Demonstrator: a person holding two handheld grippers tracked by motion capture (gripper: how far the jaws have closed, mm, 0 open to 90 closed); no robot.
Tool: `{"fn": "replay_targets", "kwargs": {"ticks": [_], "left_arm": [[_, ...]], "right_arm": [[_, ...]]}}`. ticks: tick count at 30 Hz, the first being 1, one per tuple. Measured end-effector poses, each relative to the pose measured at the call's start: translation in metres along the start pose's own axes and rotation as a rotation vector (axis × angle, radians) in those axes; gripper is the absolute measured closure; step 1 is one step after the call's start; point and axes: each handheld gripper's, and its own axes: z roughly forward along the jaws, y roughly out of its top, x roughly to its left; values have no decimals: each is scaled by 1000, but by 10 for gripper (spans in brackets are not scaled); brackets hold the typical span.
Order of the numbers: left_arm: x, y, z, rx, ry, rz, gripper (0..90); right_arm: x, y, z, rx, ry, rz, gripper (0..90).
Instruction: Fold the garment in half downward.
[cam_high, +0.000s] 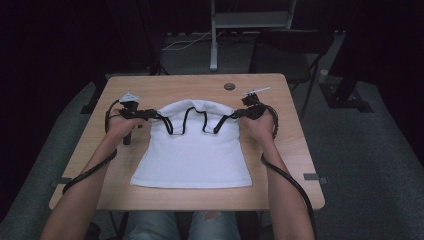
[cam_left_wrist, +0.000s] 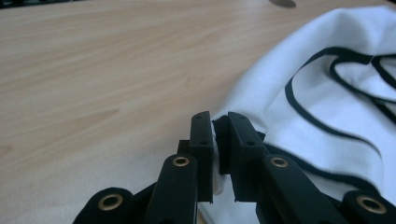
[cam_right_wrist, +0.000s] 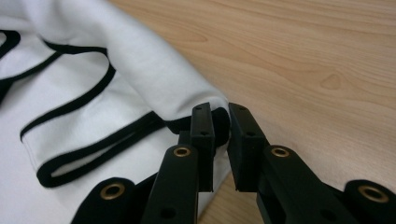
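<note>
A white sleeveless top (cam_high: 192, 152) with black trim lies spread on the wooden table (cam_high: 175, 87), hem toward the person. My left gripper (cam_high: 148, 114) is shut on the garment's left shoulder strap. In the left gripper view the white top (cam_left_wrist: 327, 93) has its black-edged cloth pinched between the jaws of my left gripper (cam_left_wrist: 220, 126). My right gripper (cam_high: 236, 114) is shut on the right shoulder strap. The right gripper view has the top (cam_right_wrist: 70, 116) with its black trim clamped in my right gripper (cam_right_wrist: 220, 119). The upper part of the garment is bunched and loosely folded between both grippers.
A small round grommet (cam_high: 229, 86) sits in the table near its far edge. Beyond the table stand a metal post (cam_high: 213, 35) and dark chair legs (cam_high: 310, 95). Bare wood lies on both sides of the garment. Black cables trail along both forearms.
</note>
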Motion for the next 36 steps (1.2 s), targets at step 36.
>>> {"fn": "replay_targets", "kwargs": {"ticks": [36], "left_arm": [[-28,-9,-60,-54,0,217,818]], "right_arm": [[41,-19,-58,-61,-25,-260,817]]}}
